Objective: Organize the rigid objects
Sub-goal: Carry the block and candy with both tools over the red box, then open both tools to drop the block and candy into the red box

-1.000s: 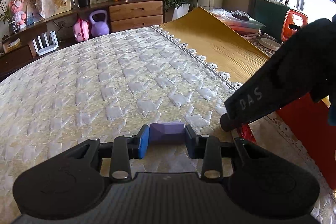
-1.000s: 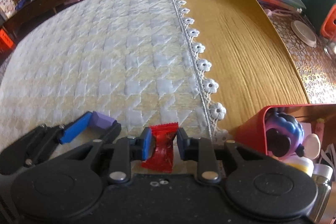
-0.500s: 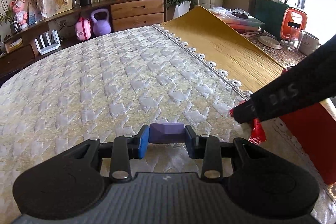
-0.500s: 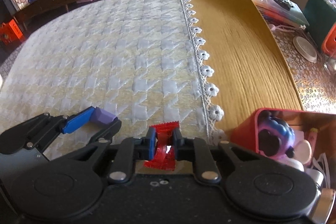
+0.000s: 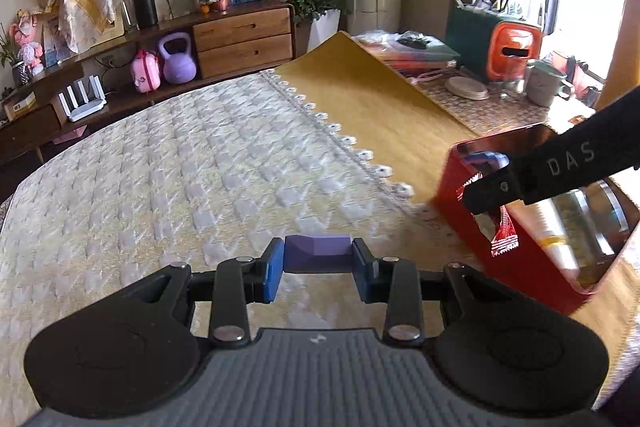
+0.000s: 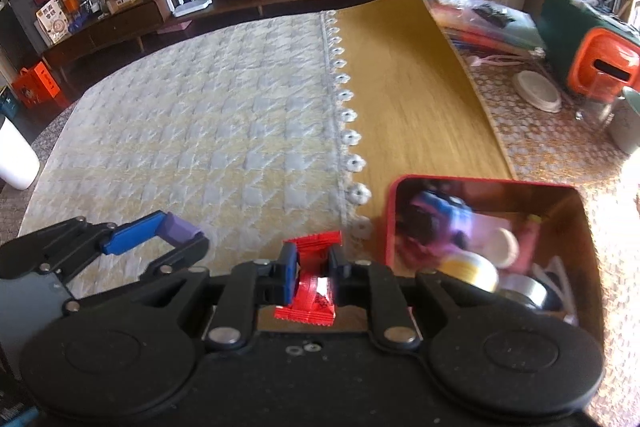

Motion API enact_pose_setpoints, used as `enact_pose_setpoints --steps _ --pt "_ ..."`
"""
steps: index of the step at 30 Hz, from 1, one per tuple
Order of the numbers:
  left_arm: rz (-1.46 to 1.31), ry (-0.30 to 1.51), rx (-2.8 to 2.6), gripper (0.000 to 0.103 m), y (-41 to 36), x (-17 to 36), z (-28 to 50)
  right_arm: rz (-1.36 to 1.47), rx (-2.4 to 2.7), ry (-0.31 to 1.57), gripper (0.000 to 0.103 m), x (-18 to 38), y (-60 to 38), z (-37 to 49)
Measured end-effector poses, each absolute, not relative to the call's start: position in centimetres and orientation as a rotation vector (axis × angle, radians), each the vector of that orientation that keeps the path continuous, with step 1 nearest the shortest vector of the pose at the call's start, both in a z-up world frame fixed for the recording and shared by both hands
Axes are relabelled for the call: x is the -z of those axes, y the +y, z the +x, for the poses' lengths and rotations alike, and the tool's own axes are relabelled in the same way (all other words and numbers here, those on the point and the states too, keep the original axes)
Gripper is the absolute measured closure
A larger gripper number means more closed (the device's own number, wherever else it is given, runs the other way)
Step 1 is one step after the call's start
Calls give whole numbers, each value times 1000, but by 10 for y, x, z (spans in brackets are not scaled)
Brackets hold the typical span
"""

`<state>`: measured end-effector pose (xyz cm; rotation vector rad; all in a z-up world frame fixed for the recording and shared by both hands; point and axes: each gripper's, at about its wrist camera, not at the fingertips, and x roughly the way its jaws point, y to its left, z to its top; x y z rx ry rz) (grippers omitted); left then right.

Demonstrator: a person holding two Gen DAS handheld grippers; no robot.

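Note:
My left gripper (image 5: 318, 263) is shut on a purple block (image 5: 318, 253) and holds it above the quilted cloth; it also shows in the right wrist view (image 6: 176, 239) at the lower left. My right gripper (image 6: 313, 267) is shut on a red candy wrapper (image 6: 310, 297), lifted off the cloth just left of the red tin box (image 6: 486, 183). In the left wrist view the right gripper (image 5: 490, 195) hangs the wrapper (image 5: 505, 237) over the box's near wall (image 5: 520, 263). The box holds a purple-blue toy (image 6: 438, 223), round lids and jars.
A quilted cream cloth (image 6: 200, 131) covers the table, with a mustard cloth (image 6: 408, 95) to its right. An orange container (image 6: 604, 67), a cup (image 5: 546, 87) and a white dish (image 6: 536, 91) stand at the far right. A sideboard with a purple kettlebell (image 5: 178, 61) is behind.
My right gripper closed on the red wrapper, lifted it off the cloth and carried it right toward the red box. My left gripper kept hold of the purple block and rose slightly.

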<state>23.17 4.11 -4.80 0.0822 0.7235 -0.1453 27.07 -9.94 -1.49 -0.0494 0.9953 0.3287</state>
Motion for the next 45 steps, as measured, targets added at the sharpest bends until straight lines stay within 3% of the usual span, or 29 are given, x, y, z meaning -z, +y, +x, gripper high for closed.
enact_pose_setpoints --steps 18,31,45 --pt "187 704 285 68 -58 -2 194 45 -248 913 88 -22 -216 229" --pt "223 749 333 68 -110 5 218 107 -151 906 88 -13 -287 242" --pt "201 800 354 68 -148 31 286 90 -176 932 87 13 -284 297"
